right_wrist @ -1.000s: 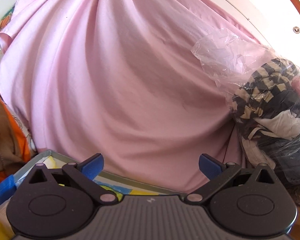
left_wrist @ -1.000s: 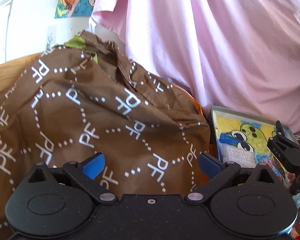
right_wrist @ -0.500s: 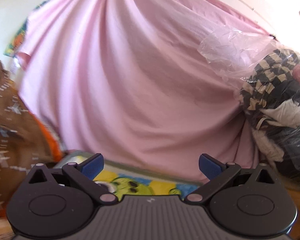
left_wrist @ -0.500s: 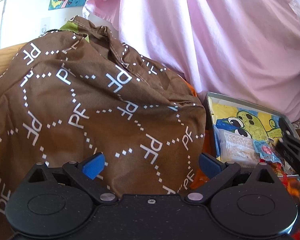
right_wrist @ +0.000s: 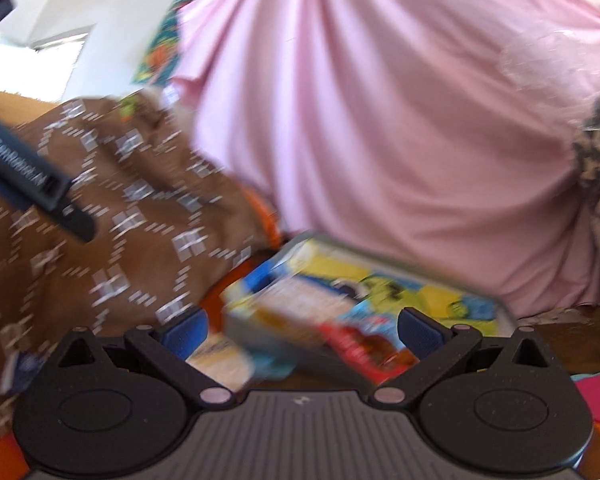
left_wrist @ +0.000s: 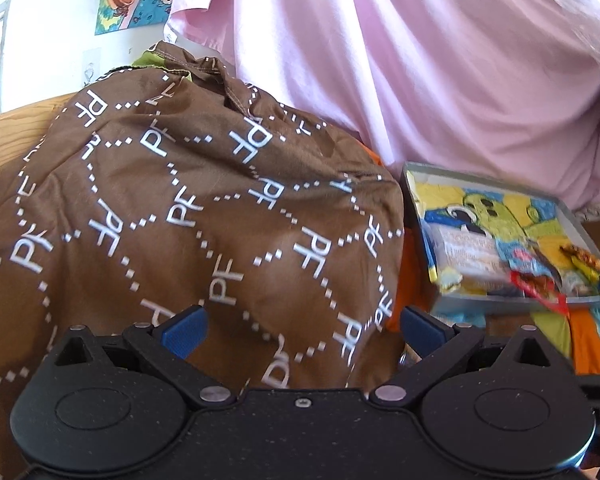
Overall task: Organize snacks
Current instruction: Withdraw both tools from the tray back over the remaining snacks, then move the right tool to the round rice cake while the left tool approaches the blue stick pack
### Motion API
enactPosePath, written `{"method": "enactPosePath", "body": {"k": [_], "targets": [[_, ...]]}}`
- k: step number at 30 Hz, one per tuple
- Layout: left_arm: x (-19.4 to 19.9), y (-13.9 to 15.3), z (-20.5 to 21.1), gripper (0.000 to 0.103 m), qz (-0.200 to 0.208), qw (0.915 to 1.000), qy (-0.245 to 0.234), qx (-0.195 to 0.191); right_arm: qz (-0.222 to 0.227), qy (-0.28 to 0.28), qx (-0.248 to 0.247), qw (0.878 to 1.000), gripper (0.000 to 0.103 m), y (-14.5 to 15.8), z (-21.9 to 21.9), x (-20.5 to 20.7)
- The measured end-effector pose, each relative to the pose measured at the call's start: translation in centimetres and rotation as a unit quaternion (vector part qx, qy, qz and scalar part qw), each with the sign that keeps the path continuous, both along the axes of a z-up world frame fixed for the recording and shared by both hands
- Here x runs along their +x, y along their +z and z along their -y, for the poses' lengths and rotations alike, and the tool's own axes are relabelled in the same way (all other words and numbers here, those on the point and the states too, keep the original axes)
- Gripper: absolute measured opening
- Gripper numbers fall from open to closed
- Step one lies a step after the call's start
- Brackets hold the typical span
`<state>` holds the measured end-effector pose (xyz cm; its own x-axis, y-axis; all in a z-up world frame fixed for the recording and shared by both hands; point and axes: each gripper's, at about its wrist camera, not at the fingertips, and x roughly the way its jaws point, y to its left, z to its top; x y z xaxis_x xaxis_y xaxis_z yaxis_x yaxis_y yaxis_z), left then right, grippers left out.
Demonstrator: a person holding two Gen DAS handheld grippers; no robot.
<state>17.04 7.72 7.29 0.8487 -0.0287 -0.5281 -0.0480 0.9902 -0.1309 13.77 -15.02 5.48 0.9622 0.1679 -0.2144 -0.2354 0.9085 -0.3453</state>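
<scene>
left wrist view: both hand-held grippers, left (left_wrist: 302, 322) and right (right_wrist: 302, 322), spread and empty. snack packets (left_wrist: 516, 264) lie in the tray (left_wrist: 416, 184) beside the brown bag (left_wrist: 204, 216); likely light, crinkly, slippery, so pinch a packet edge.

The right wrist view is blurred by motion. The white marks on the brown bag (right_wrist: 112, 216) smear into streaks there, and the snacks (right_wrist: 300, 320) in the tray (right_wrist: 496, 308) run together, so their labels cannot be read. The bag hides the tray's left side. In the left wrist view, the bag (left_wrist: 188, 216) is cut by the left edge, and the red packet (left_wrist: 540, 286) is blurred.
</scene>
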Motion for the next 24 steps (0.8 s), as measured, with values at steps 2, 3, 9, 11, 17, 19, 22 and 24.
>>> {"method": "enactPosePath", "body": {"k": [2,3,9,11,17,19,22,24], "targets": [[-0.6,-0.4,-0.1,0.102,-0.005,0.9999,-0.010,0.010,-0.015,0.013,-0.007,1.000,0.103,-0.4,-0.4,-0.8],[-0.9,-0.7,-0.2,0.102,-0.008,0.9997,-0.017,0.015,-0.023,0.019,-0.010,1.000,0.103,-0.5,-0.5,-1.1],[-3.0,-2.3,-0.3,0.102,-0.018,0.9972,-0.052,0.050,-0.060,0.029,-0.023,0.998,0.103,-1.4,-0.5,-3.2],[-3.7,-2.8,-0.2,0.102,-0.023,0.9957,-0.066,0.061,-0.073,0.028,-0.024,0.997,0.103,-1.7,-0.4,-3.8],[-5.0,-3.9,0.8,0.102,-0.036,0.9888,-0.109,0.095,-0.104,0.026,-0.034,0.994,0.103,-2.6,-0.4,-4.8],[-5.1,-4.2,1.2,0.102,-0.041,0.9859,-0.121,0.108,-0.110,0.027,-0.036,0.993,0.103,-2.6,-0.4,-4.7],[-5.1,-4.7,1.8,0.102,-0.052,0.9819,-0.135,0.122,-0.119,0.031,-0.033,0.992,0.103,-2.5,-0.3,-4.4],[-5.0,-5.0,2.1,0.102,-0.059,0.9799,-0.143,0.126,-0.125,0.036,-0.031,0.991,0.103,-2.3,-0.3,-3.8]]}}
